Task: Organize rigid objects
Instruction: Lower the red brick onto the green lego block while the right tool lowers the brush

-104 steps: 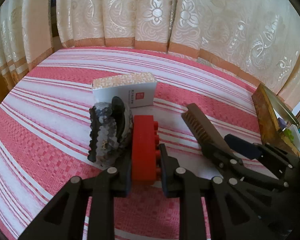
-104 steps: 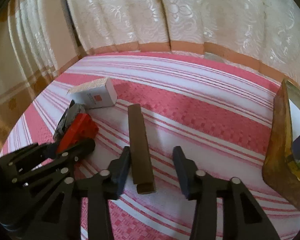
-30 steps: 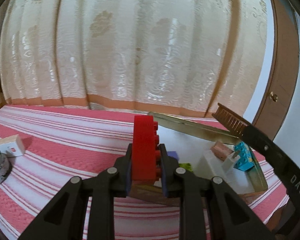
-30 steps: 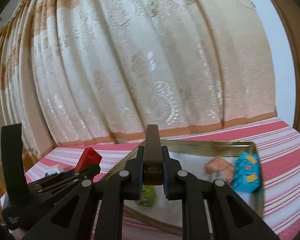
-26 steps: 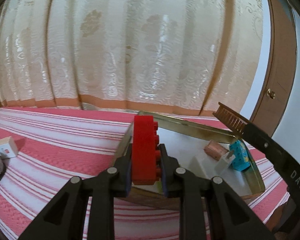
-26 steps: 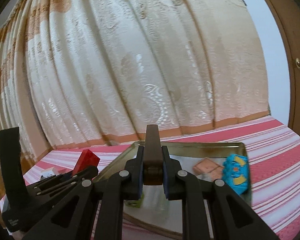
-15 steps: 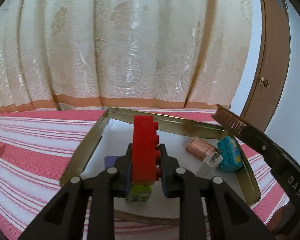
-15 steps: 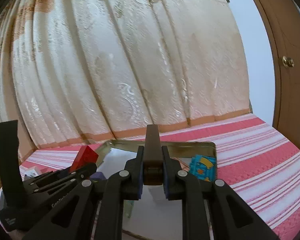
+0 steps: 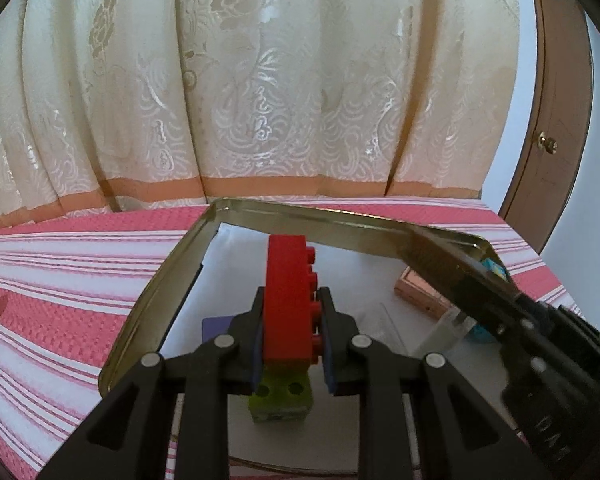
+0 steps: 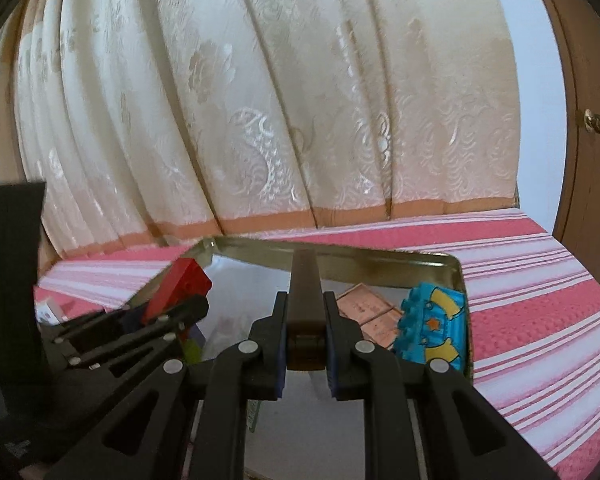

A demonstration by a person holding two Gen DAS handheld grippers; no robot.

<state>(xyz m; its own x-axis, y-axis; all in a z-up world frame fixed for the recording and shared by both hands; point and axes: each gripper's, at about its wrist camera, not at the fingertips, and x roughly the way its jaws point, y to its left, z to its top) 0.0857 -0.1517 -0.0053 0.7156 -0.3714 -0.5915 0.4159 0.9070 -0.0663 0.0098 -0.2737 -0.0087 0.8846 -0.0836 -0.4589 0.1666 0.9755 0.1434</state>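
Gripping red brick (image 9: 290, 300) in L gripper (image 9: 290, 332), over tray (image 9: 168, 284), w/ green block (image 9: 281, 394) right below. R gripper (image 10: 306, 336) clamped on brown bar (image 10: 305, 300) above tray; blue brick (image 10: 434, 330) & pink tiles (image 10: 370, 316) just beside.

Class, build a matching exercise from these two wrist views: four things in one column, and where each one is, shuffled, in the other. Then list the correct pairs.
Things
1. red brick
2. brown bar
3. blue toy block
4. green block

Places
A. lying in the tray, far right corner
B. clamped in the right gripper
C. in the tray, below the left gripper
D. clamped in the left gripper

Pairs: 1-D, 2-B, 3-A, 4-C
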